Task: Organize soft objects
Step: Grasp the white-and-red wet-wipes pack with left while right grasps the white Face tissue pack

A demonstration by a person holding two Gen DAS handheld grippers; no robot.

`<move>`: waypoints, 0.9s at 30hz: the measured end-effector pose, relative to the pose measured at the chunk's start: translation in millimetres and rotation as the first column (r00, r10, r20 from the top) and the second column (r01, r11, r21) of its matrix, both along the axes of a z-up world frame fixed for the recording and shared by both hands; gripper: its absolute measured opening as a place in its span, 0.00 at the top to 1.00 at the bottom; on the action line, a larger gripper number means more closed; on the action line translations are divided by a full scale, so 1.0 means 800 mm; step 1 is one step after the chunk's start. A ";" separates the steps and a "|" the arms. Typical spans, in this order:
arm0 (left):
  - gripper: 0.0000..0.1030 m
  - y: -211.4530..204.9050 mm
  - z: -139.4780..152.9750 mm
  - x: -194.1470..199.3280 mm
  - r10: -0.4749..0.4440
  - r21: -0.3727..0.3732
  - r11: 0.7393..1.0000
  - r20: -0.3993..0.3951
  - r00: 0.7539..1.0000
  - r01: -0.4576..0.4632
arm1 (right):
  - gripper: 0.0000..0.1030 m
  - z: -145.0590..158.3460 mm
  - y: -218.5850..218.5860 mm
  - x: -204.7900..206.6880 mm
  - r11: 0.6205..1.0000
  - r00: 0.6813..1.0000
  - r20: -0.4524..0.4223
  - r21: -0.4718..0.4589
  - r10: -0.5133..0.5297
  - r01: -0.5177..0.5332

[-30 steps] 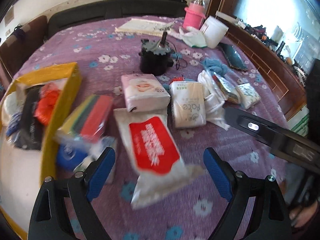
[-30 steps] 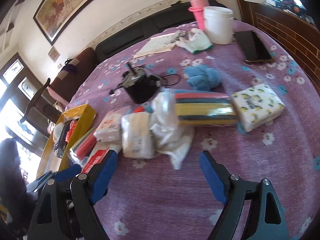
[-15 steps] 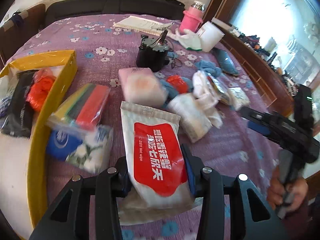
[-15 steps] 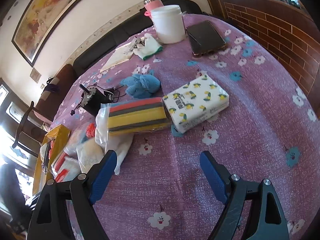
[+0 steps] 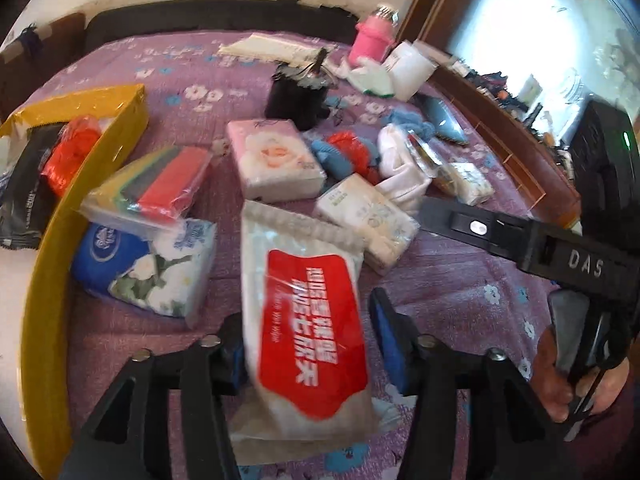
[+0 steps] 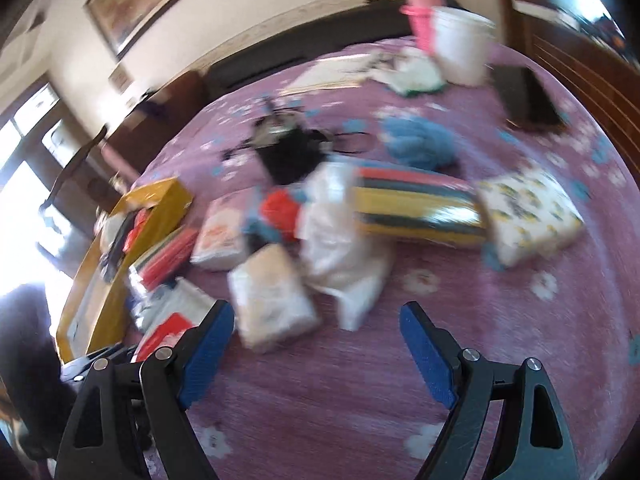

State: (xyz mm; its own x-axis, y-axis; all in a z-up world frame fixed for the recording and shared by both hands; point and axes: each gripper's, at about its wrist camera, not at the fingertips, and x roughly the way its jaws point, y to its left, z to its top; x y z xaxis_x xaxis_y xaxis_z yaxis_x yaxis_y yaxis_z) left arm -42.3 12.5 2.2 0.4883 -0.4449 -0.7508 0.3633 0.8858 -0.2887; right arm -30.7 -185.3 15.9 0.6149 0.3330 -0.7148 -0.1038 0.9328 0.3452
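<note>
My left gripper [image 5: 310, 344] is shut on a white wet-wipe pack with a red label [image 5: 308, 320], held just above the purple cloth. The yellow box [image 5: 48, 248] at the left holds a black packet and a red bundle. Beside it lie a sponge pack [image 5: 156, 188] and a blue floral tissue pack [image 5: 160, 268]. A pink tissue pack [image 5: 272, 156] and a white tissue pack [image 5: 368, 220] lie ahead. My right gripper [image 6: 316, 356] is open and empty above the cloth, with a white tissue pack [image 6: 272, 300] and a striped sponge pack [image 6: 420, 208] ahead of it.
A black motor with cables [image 5: 296, 92], a pink bottle [image 5: 372, 40], a white tub [image 6: 460, 48], a phone [image 6: 528, 96], a blue yarn ball [image 6: 420, 144] and a lemon-print tissue pack [image 6: 532, 212] sit on the table. The wooden ledge [image 5: 500, 128] runs along the right.
My left gripper closed on the red-label wipe pack and has lifted it slightly. My right gripper swung back to the left toward the pile of packs, still open.
</note>
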 end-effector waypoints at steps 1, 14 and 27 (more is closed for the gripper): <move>0.43 0.000 0.000 0.000 -0.006 -0.006 1.000 -0.004 1.000 0.006 | 0.14 0.002 0.008 0.003 1.000 1.000 0.004 -0.014 0.018 -0.018; 0.43 0.019 -0.002 0.006 0.007 -0.136 0.991 -0.035 0.999 -0.011 | 0.19 -0.019 0.050 0.045 0.988 0.995 -0.075 -0.134 0.066 -0.076; 0.46 0.022 -0.003 0.005 0.013 -0.147 0.989 -0.037 0.999 -0.019 | 0.53 -0.014 0.051 0.038 0.982 0.997 -0.075 -0.187 0.018 -0.031</move>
State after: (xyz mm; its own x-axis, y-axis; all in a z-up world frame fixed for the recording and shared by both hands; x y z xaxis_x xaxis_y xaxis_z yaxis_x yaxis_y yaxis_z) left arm -38.3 30.0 0.2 0.4700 -0.5440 -0.6951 0.3364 0.8385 -0.4287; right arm -0.4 -144.7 4.3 0.5527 0.2030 -0.8083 -0.1086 0.9791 0.1717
